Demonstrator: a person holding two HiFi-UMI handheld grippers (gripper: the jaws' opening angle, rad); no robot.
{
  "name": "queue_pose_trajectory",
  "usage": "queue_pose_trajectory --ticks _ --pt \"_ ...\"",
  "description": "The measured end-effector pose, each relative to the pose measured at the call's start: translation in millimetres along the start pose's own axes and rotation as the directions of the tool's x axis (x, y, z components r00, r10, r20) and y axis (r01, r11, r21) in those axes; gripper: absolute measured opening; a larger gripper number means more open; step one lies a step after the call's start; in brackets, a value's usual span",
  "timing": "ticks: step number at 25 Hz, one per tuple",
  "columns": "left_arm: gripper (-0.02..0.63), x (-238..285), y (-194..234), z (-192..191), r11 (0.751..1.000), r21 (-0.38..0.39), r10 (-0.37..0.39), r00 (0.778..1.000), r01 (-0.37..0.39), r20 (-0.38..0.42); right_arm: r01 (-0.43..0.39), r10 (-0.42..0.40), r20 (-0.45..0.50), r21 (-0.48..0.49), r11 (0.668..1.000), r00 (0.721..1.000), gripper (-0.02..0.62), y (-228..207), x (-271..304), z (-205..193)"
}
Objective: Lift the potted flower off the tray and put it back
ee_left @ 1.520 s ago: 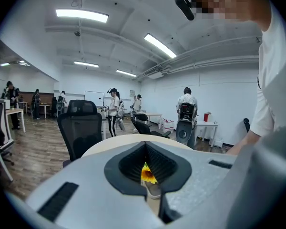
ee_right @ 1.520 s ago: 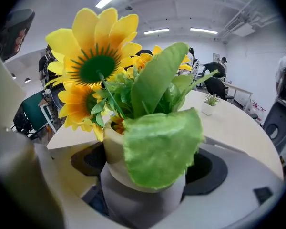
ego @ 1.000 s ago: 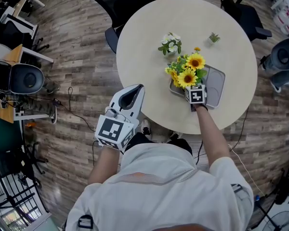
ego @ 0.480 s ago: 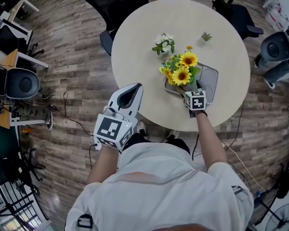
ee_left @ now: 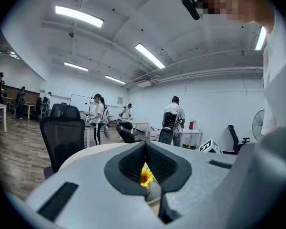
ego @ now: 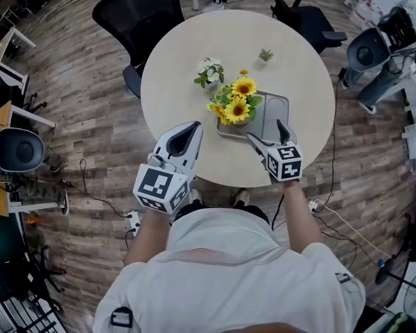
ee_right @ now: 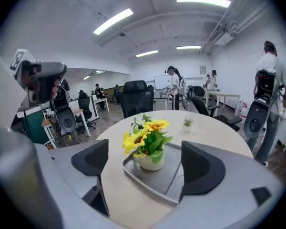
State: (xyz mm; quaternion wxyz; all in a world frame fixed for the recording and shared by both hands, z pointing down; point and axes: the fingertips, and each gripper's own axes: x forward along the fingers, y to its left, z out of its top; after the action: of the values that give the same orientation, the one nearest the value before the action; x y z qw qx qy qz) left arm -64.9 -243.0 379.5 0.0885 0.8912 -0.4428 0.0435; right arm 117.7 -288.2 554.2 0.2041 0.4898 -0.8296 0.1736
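The potted sunflower [ego: 234, 107] stands upright in its white pot on the left part of the grey tray [ego: 274, 113], on the round table. My right gripper [ego: 267, 132] is open at the table's near edge, just short of the tray and touching nothing. In the right gripper view the potted sunflower [ee_right: 150, 147] and the tray [ee_right: 174, 180] show between the spread jaws, well ahead of them. My left gripper [ego: 196, 125] is shut and empty, held over the table's near-left edge. Through the hollow of its jaws a sunflower [ee_left: 145, 176] shows.
A small pot of white flowers [ego: 208, 71] and a tiny green plant [ego: 265, 55] stand further back on the round table [ego: 187, 40]. Office chairs [ego: 135, 12] ring the far side. Several people stand at distant desks.
My right gripper was at the sunflower pot; it has let go, opened and drawn back toward me. The pot now stands free on the tray. The left gripper has held still.
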Motion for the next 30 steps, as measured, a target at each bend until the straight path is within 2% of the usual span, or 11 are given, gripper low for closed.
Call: queue_pose_trajectory --ticks 4,8,10,13,17,20,24,30 --pt "0.005 3 -10 12 0.999 0.019 -0.038 0.999 0.037 0.027 0.003 0.000 0.130 -0.018 1.000 0.991 0.475 9 -49 58" --pt "0.005 1 -20 25 0.997 0.035 -0.069 0.996 0.067 0.055 0.034 -0.027 0.249 -0.022 0.999 0.968 0.420 17 -100 110" --pt "0.005 -2 -24 32 0.996 0.040 -0.082 0.994 0.079 0.070 0.062 -0.048 0.306 -0.039 0.997 0.951 0.343 22 -126 133" --pt "0.005 -5 -30 38 0.995 0.050 -0.095 0.992 0.091 0.083 0.130 -0.104 0.401 -0.039 0.991 0.910 0.163 25 -163 163" --pt "0.005 -7 -41 41 0.991 0.074 -0.119 0.989 0.113 0.082 0.157 -0.134 0.499 -0.005 0.988 0.856 0.020 28 -196 185" --pt "0.005 -6 -47 40 0.989 0.079 -0.132 0.988 0.125 0.080 0.169 -0.136 0.513 -0.018 0.986 0.848 0.000 29 -203 190" --pt "0.005 -5 -48 40 0.989 0.080 -0.132 0.988 0.126 0.074 0.193 -0.133 0.504 -0.068 0.979 0.854 0.000 32 -202 191" --pt "0.005 -11 -43 39 0.991 0.079 -0.114 0.990 0.108 0.079 0.174 -0.107 0.507 -0.087 0.981 0.856 0.000 39 -195 193"
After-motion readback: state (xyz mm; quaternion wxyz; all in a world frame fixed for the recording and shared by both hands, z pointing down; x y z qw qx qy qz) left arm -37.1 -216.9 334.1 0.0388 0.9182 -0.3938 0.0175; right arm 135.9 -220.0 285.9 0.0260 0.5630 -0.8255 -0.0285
